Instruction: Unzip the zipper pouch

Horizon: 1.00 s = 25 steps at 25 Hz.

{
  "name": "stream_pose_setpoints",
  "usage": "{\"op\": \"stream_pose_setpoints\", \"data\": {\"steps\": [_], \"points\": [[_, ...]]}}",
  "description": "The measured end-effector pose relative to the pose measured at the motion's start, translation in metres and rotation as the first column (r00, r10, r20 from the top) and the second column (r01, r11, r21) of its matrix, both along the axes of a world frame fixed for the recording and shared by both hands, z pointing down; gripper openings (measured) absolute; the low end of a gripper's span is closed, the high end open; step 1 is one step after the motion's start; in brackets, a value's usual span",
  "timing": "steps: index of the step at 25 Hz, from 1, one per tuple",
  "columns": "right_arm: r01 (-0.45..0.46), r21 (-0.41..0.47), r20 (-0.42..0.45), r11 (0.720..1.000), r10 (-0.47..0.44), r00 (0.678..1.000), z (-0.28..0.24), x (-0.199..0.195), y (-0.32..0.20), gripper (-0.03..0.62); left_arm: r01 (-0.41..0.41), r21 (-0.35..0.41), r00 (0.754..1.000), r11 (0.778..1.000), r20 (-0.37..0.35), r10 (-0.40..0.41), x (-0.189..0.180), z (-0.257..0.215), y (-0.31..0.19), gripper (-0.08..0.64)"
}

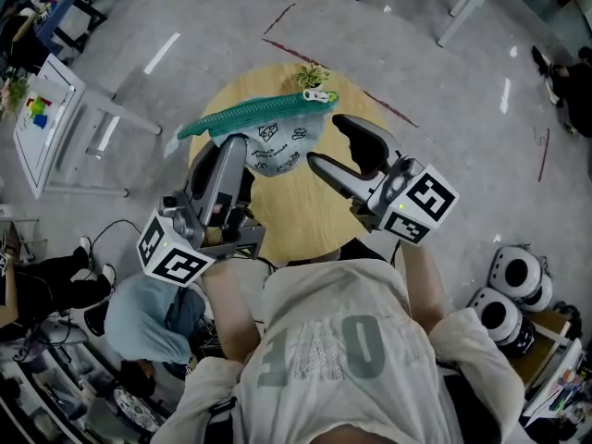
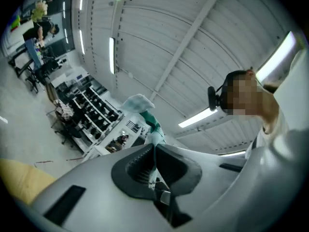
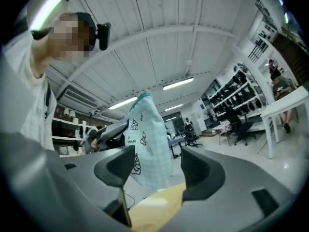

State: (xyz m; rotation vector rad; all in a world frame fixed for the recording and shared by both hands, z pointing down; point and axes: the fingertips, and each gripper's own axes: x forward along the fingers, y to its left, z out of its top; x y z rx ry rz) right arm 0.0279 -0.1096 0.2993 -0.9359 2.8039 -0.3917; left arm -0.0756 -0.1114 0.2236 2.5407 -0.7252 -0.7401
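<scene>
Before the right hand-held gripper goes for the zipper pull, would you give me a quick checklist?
1. Left hand-held gripper clamped on pouch: ok.
2. Zipper looks shut, with its pull visible at the end away from the grip: ok.
3. Right hand-held gripper open, nothing gripped: ok.
4. Right jaws lined up on the pull: not ok; they face the pouch's body.
5. Pouch clear of table: cannot tell.

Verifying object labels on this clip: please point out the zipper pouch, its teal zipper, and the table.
zipper pouch [image 1: 277, 146], head view, printed fabric body.
teal zipper [image 1: 259, 111], head view, middle of the strip along the top.
round wooden table [image 1: 296, 215], head view, bare wood below the pouch.
</scene>
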Motion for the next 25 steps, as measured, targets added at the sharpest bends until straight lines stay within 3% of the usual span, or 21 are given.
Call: {"op": "stream_pose_setpoints", "data": {"steps": [3, 8, 9, 10, 13, 14, 15, 18, 21, 25], "points": [[0.125, 0.038, 0.032, 0.991, -0.126, 0.991, -0.009, -0.001, 0.006, 0.29, -0.099, 0.047, 0.993, 0.994, -0.056, 0.101, -0.002, -0.009, 0.01, 0.031], [0.246, 0.084, 0.092, 0.965, -0.254, 0.963, -0.026, -0.01, 0.014, 0.285, -0.153, 0.041, 0.983, 0.987, -0.099, 0.156, -0.004, -0.01, 0.01, 0.031], [0.256, 0.092, 0.104, 0.962, -0.265, 0.958, -0.029, -0.012, 0.016, 0.217, -0.143, 0.035, 0.985, 0.989, -0.09, 0.145, -0.004, -0.008, 0.008, 0.031], [0.253, 0.099, 0.107, 0.962, -0.263, 0.959, -0.031, -0.013, 0.018, 0.071, -0.116, 0.025, 0.99, 0.993, -0.08, 0.118, -0.004, -0.006, 0.005, 0.031], [0.168, 0.113, 0.04, 0.979, -0.173, 0.984, -0.03, -0.012, 0.011, 0.037, 0.045, -0.042, 0.998, 0.998, -0.044, -0.047, -0.012, 0.007, -0.014, 0.037], [0.124, 0.118, 0.005, 0.985, -0.126, 0.992, -0.028, -0.011, 0.006, 0.036, 0.101, -0.075, 0.994, 0.992, -0.025, -0.103, -0.014, 0.012, -0.022, 0.075], [0.078, 0.124, -0.025, 0.989, -0.075, 0.997, -0.027, -0.009, 0.001, 0.035, 0.147, -0.105, 0.989, 0.984, -0.005, -0.149, -0.016, 0.018, -0.028, 0.172], [-0.059, 0.136, -0.064, 0.989, 0.068, 0.996, -0.028, 0.001, -0.014, 0.034, 0.241, -0.179, 0.97, 0.954, 0.002, -0.245, -0.021, 0.028, -0.04, 0.215], [-0.185, 0.153, -0.082, 0.971, 0.199, 0.977, -0.032, 0.015, -0.027, 0.034, 0.25, -0.217, 0.965, 0.943, -0.027, -0.262, -0.014, 0.031, -0.042, 0.258], [-0.33, 0.234, -0.209, 0.915, 0.379, 0.901, -0.028, 0.028, -0.041, 0.034, 0.189, -0.204, 0.98, 0.961, -0.023, -0.198, 0.02, 0.024, -0.034, 0.275]]}}
